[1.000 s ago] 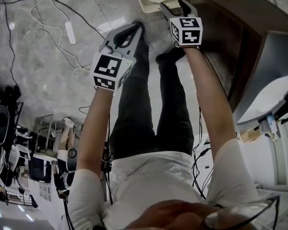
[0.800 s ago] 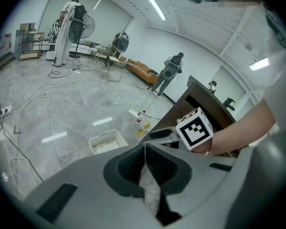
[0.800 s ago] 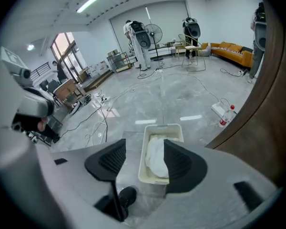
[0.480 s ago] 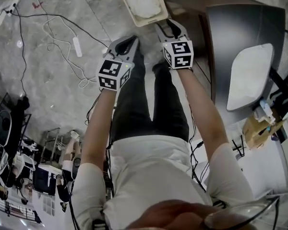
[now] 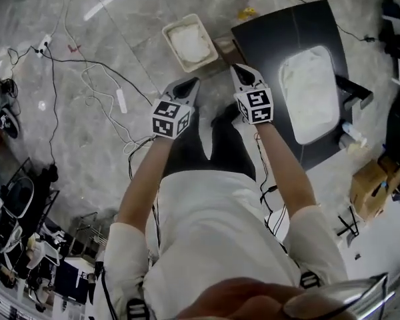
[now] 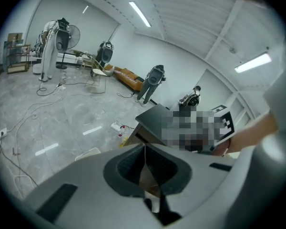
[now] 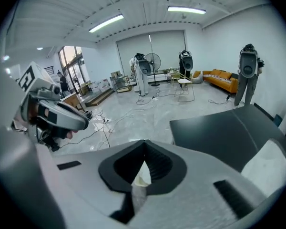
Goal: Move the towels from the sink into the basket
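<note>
- L gripper [image 5: 189, 84]: jaws pressed together, empty; above floor [image 5: 60, 155], nr basket.
- R gripper [image 5: 242, 71]: jaws just closed, tips meeting, nothing btwn; at counter's near corner.
- Basket [image 5: 169, 35]: on floor beside counter [image 5: 267, 32]; white towel [image 5: 190, 44] inside.
- Sink [image 5: 334, 69]: set in black counter; 2nd towel [image 5: 309, 89] in it.
- Cables [image 5: 101, 92]: loose on floor, left of basket.

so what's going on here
A person holds a claw in each hand. The left claw is shut and empty; the right claw has just closed, with nothing in it. Both are held out toward the basket on the floor, which holds a white towel, beside the dark counter with the sink.
</note>
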The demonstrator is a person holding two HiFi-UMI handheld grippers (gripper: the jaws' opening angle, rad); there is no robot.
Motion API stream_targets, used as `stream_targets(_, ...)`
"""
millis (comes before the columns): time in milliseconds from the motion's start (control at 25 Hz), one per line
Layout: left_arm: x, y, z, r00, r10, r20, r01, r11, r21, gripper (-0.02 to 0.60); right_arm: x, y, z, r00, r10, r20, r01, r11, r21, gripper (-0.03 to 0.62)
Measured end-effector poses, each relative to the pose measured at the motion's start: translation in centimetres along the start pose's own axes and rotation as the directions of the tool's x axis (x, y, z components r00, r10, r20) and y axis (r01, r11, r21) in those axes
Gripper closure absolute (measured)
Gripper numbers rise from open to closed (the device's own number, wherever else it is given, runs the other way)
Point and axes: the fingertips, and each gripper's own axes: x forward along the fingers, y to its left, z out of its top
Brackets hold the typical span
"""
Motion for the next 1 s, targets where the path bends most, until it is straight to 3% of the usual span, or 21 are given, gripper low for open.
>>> stream_targets(400, -5.7, -13.3, 8.8, 0.992, -0.104, 0.066, 0.093, 0.985, 0.147, 0.571, -19.0, -1.7, 6.7, 0.989, -0.035, 0.147, 0.026, 0.998, 0.057, 0.597)
stream_targets(600, -8.3, -19.7, 12.6, 0.983, -0.152, 0.101, 0.122, 0.96, 0.253, 0.571, -27.6, -4.0, 8.4, 0.97, -0.117, 0.212, 0.095, 0.989, 0.112, 0.597)
stream_targets(760, -10.4, -23.9, 14.9, 0.972, -0.184, 0.147, 0.129, 0.938, 0.323, 0.571, -34.0, -6.1, 9.2, 0.943, -0.193, 0.271, 0.148, 0.973, 0.177, 0.597)
stream_targets(1000, -12.7, -27.6, 17.7, 0.95, -0.203, 0.237, 0.1, 0.917, 0.386, 0.571, -41.4, -8.1, 11.0, 0.876, -0.302, 0.377, 0.243, 0.95, 0.196, 0.597)
